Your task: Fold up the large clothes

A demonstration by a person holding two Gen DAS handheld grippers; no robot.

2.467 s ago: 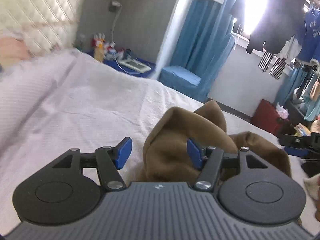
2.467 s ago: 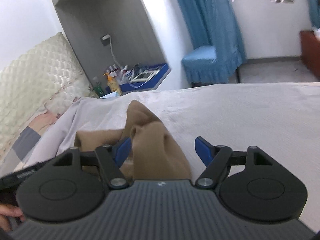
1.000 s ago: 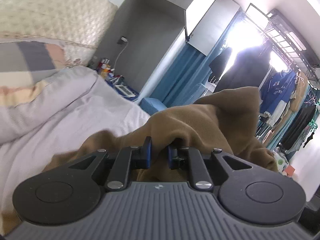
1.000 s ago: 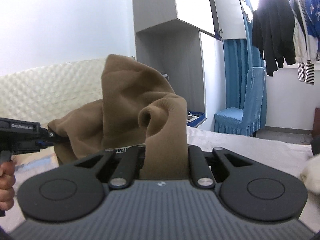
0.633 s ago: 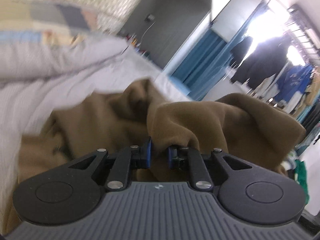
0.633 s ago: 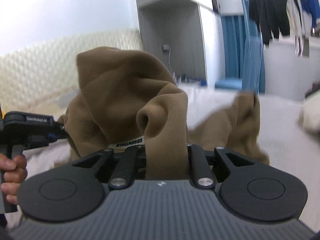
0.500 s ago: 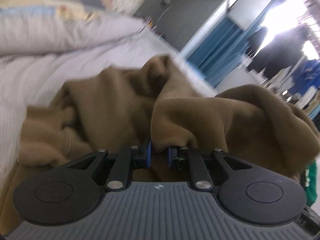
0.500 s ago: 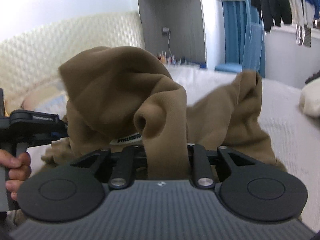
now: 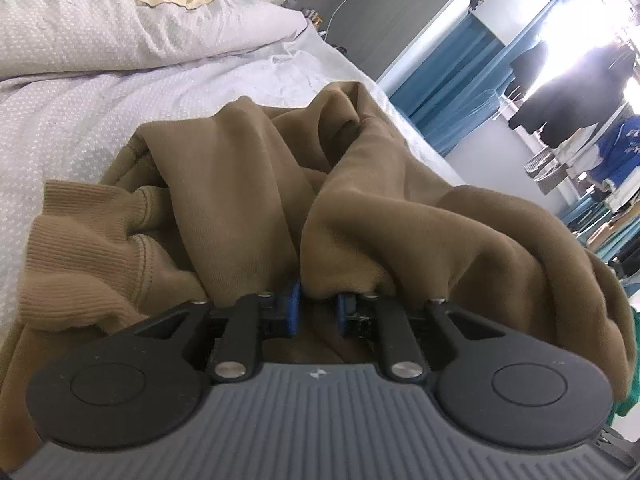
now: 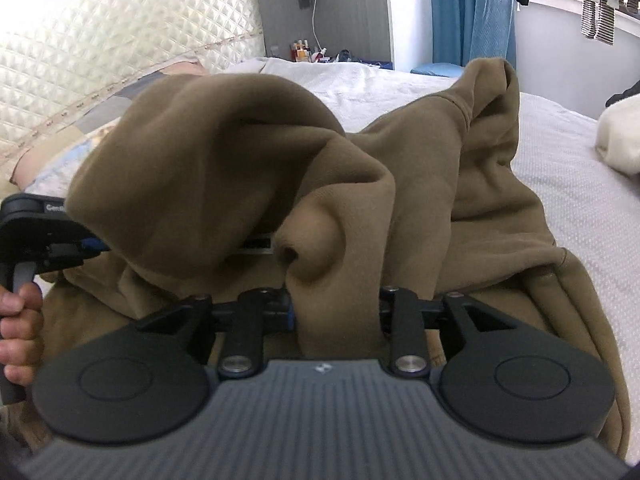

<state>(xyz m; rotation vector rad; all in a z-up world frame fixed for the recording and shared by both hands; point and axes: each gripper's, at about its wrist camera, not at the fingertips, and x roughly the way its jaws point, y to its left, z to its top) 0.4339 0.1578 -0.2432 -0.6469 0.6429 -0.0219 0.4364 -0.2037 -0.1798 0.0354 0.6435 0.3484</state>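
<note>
A large brown sweatshirt [image 9: 240,200] lies bunched on the white bed [image 9: 80,120], its ribbed hem [image 9: 80,248] at the left. My left gripper [image 9: 319,308] pinches a thick fold of it between its blue pads; the jaws are opening slightly. In the right wrist view the sweatshirt [image 10: 220,160] rises in a hump over the bed [image 10: 580,208]. My right gripper [image 10: 336,312] has a rolled column of the fabric filling its gap, touching both fingers, while its jaws are opening. The left gripper [image 10: 48,236] shows at the left edge, held by a hand [image 10: 20,328].
A grey duvet and pillows [image 9: 120,20] lie at the head of the bed below a quilted headboard [image 10: 120,40]. A white garment [image 10: 620,136] sits at the bed's right. Beyond are a cluttered nightstand [image 10: 312,50], a blue-covered chair [image 10: 492,20] and hanging clothes [image 9: 568,92].
Both grippers have come down with the sweatshirt, which hung raised before and now rests heaped on the bed. The right jaws stand a little wider around the fabric.
</note>
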